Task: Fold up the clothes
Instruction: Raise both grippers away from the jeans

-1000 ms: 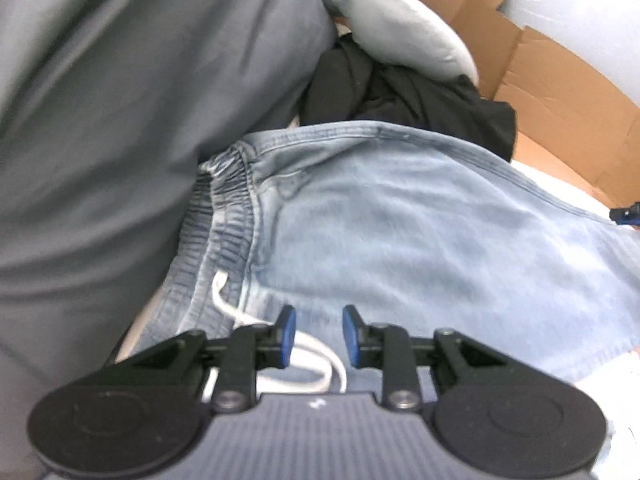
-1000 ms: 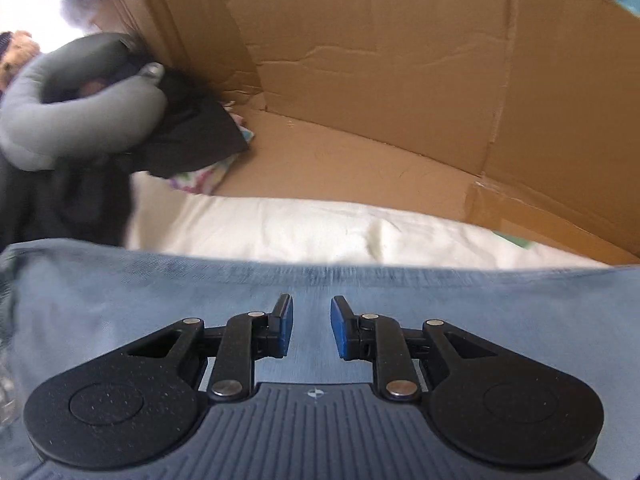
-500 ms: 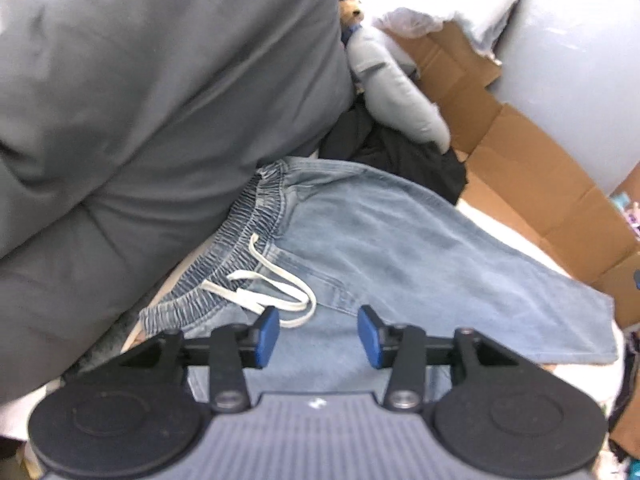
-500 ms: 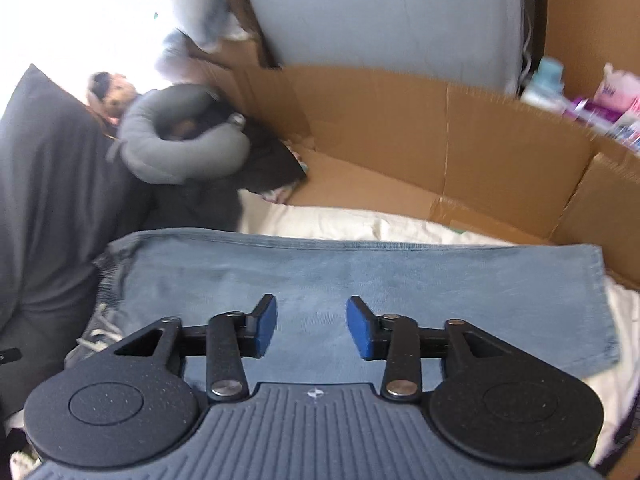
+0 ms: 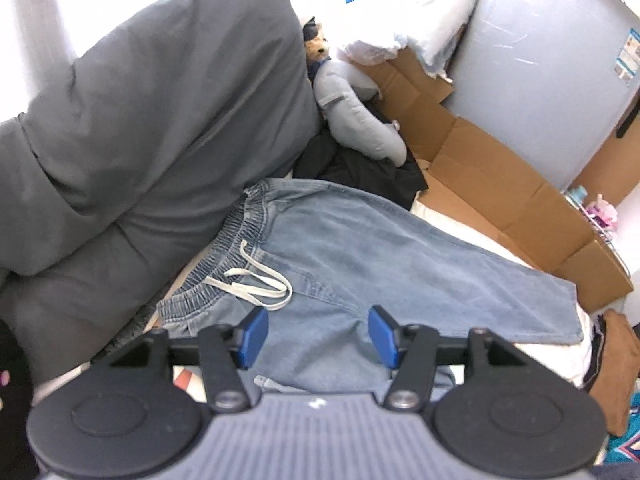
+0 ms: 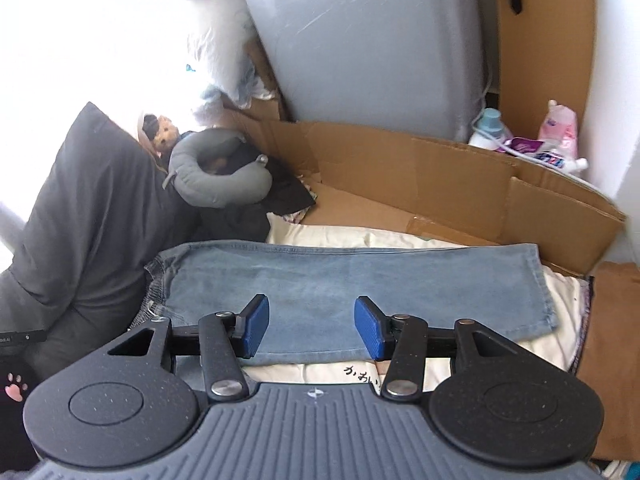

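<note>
left claw [image 5: 314, 336] – opening, empty; right claw [image 6: 308, 330] – opening, empty; jeans [image 6: 360, 280] flat; writing unreadable

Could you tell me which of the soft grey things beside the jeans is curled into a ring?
The neck pillow, curled around itself; the big dark grey cushion is flat.

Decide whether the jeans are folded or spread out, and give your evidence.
Folded lengthwise. The jeans lie flat as a single leg's width, with one hem end and the drawstring waistband at the other.
</note>
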